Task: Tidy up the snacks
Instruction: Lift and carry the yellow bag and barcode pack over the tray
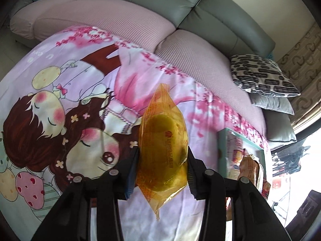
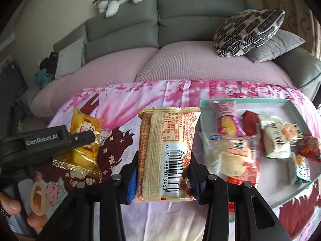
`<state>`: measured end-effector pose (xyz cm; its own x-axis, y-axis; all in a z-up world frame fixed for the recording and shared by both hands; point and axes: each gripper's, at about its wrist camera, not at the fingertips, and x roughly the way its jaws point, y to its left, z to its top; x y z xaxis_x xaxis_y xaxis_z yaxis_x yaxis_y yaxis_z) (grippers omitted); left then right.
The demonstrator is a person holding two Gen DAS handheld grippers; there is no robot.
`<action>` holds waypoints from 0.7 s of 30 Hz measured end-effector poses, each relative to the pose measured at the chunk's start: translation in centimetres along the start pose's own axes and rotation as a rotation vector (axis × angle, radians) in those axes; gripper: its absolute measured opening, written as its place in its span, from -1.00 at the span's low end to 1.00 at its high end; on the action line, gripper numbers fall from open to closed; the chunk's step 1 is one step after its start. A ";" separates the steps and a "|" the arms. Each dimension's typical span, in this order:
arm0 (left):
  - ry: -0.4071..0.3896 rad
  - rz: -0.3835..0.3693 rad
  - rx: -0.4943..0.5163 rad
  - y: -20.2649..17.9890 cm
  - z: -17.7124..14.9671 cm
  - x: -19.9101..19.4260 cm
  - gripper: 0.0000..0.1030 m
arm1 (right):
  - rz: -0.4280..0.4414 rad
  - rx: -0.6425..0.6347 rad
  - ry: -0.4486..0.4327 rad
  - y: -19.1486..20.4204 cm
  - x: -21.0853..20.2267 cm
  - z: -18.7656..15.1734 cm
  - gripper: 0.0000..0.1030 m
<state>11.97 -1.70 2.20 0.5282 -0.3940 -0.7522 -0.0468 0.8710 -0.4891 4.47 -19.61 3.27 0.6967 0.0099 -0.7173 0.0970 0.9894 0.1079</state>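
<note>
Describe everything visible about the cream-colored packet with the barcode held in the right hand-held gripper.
The cream packet is a sealed, plastic-looking wrapper with crimped ends, a ribbed back seam, red print and a white barcode label. It is held lengthwise, its back seam toward the right wrist camera, raised above the pink cartoon cloth. The right hand-held gripper clamps it on both sides near its lower end. It sits just left of the teal tray; whether they touch cannot be told.
</note>
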 end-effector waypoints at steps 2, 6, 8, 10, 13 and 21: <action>-0.010 -0.002 0.019 -0.8 -0.1 -0.4 -0.14 | -0.011 0.011 -0.015 -0.6 -0.9 0.0 -0.13; -0.013 -0.023 0.056 -2.5 -0.6 -0.5 -0.14 | -0.043 0.047 -0.034 -2.4 -2.4 0.1 -0.13; -0.011 -0.025 0.068 -3.4 -0.8 -0.6 -0.14 | -0.064 0.078 -0.044 -3.8 -3.0 0.2 -0.13; -0.012 -0.040 0.089 -4.4 -1.2 -0.6 -0.14 | -0.086 0.111 -0.051 -5.4 -3.5 0.3 -0.13; -0.008 -0.067 0.140 -6.6 -2.0 -0.5 -0.14 | -0.128 0.153 -0.069 -7.8 -4.4 0.4 -0.13; 0.047 -0.152 0.261 -12.4 -4.8 0.5 -0.14 | -0.224 0.280 -0.105 -14.0 -6.8 0.4 -0.12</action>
<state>8.69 -14.09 5.74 0.4721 -0.5337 -0.7016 0.2526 0.8444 -0.4724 -1.35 -33.61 6.85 0.7040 -0.2320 -0.6713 0.4361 0.8872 0.1508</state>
